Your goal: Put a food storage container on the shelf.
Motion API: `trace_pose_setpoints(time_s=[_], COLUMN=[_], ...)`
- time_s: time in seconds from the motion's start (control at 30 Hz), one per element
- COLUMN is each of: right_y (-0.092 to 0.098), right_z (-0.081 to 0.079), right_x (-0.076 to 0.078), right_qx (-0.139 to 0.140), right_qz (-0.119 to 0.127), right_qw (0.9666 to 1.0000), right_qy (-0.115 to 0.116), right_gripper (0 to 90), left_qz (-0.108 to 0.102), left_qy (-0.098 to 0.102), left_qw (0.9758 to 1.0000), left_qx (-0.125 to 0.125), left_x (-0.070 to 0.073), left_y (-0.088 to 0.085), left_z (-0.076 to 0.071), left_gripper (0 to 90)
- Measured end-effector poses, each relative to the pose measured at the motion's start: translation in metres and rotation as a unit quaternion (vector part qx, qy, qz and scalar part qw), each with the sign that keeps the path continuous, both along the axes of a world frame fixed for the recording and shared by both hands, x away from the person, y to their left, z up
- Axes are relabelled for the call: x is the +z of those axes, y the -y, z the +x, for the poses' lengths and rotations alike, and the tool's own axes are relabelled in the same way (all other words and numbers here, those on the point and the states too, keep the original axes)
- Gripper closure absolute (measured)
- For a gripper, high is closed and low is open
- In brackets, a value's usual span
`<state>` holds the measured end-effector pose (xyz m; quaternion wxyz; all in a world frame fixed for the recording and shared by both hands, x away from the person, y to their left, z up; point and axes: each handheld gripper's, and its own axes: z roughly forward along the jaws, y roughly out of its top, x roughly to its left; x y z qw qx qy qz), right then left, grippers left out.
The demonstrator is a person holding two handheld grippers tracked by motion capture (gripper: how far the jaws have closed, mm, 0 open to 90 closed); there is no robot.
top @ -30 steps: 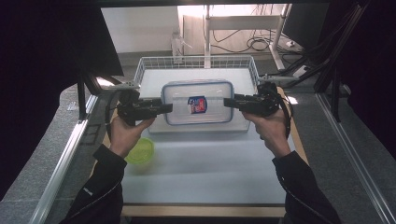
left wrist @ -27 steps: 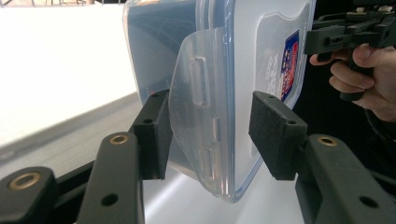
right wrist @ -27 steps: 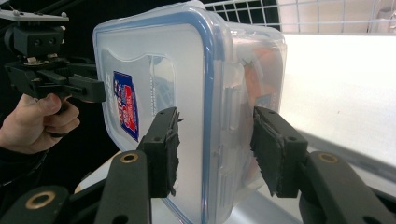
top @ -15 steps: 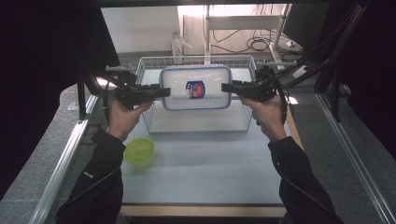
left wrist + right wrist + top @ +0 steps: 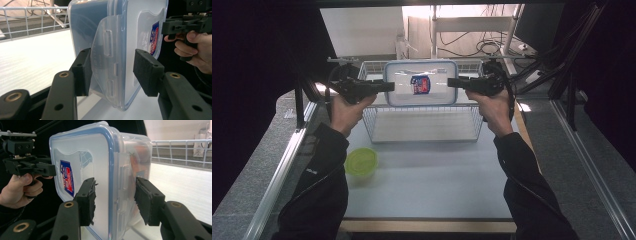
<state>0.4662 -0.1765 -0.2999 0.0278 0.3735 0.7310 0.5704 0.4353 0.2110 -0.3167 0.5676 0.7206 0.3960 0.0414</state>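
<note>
Left gripper view looks along the left claw (image 5: 113, 72), whose two pads sit on either side of one short end of a clear plastic container (image 5: 120, 32), clamped across its depth over the side latch flap. Right gripper view gives the same picture at the opposite end: the right claw (image 5: 115, 200) is closed on the container (image 5: 100, 170), one pad on the blue-rimmed lid face, the other on the base.

From the high view, the left claw (image 5: 387, 86) meets the box at its 9 o'clock end and the right claw (image 5: 452, 81) at its 3 o'clock end, with the container (image 5: 421, 82) carried level between them above the wire basket (image 5: 422, 127), toward that basket's 12 o'clock side. A green lid (image 5: 361, 161) lies on the table (image 5: 427, 185) at about 7 o'clock from the basket.

The box looks stiff, smooth and light, seemingly near empty. Its walls may be slippery under foam pads, and the hinged latch flaps could flex or pop, so the firmer hold is probably on the rim just beside the latches, both ends kept level.
</note>
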Motion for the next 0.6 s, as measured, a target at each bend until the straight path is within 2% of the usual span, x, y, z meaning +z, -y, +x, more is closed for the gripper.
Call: trace_pose_setpoints(time_s=[0.2, 0.47, 0.6], right_y=[0.001, 0.002, 0.001], right_z=[0.013, 0.022, 0.024], right_x=[-0.002, -0.005, -0.006], right_qx=[-0.007, -0.011, -0.010], right_qz=[0.002, 0.008, 0.005], right_qw=[0.9999, 0.9998, 0.9999], right_qy=[-0.010, -0.016, -0.011], right_gripper=[52.1, 51.8, 51.2], left_qz=[-0.006, -0.012, 0.000], left_qy=[-0.008, -0.011, 0.004], left_qw=[0.9999, 0.9998, 0.9999], left_qx=[0.004, 0.008, 0.013], left_x=[-0.004, -0.007, -0.008], left_y=[0.002, 0.003, 0.004], left_z=[0.014, 0.020, 0.019], left_gripper=[50.3, 50.0, 49.0])
